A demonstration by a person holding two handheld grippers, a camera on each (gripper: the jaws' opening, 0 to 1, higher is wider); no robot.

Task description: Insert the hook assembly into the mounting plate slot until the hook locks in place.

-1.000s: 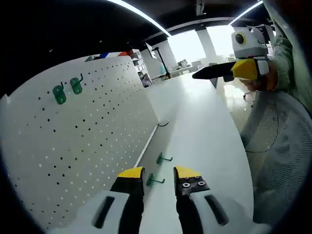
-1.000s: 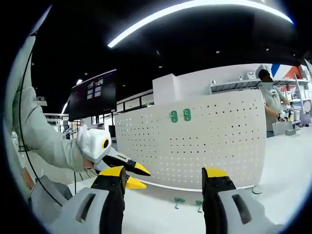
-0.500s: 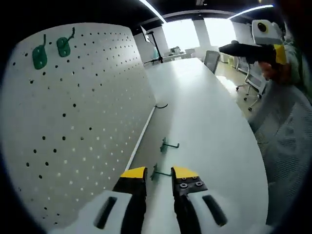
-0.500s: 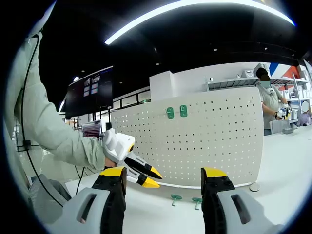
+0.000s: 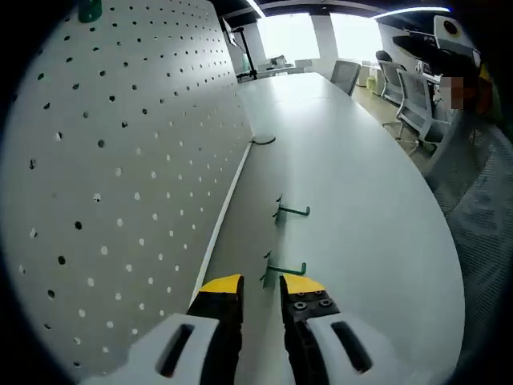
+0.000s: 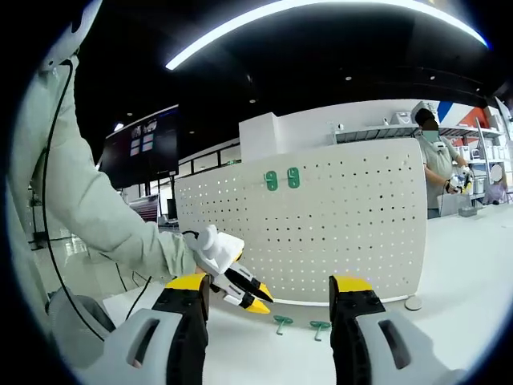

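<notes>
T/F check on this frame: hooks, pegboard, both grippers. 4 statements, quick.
1. Two green hooks lie loose on the table, a near one and a far one. True.
2. The left gripper is shut on the near hook. False: its jaws stand apart just short of it.
3. Two green hooks hang high on the pegboard. True.
4. The right gripper holds a hook. False: it is wide open and empty.

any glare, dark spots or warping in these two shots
Left gripper view: windows at the top blow out white, and the pegboard bulges from fisheye warp. Right gripper view: a ceiling light strip glares across a near-black ceiling, and the pegboard's top edge bows.
</notes>
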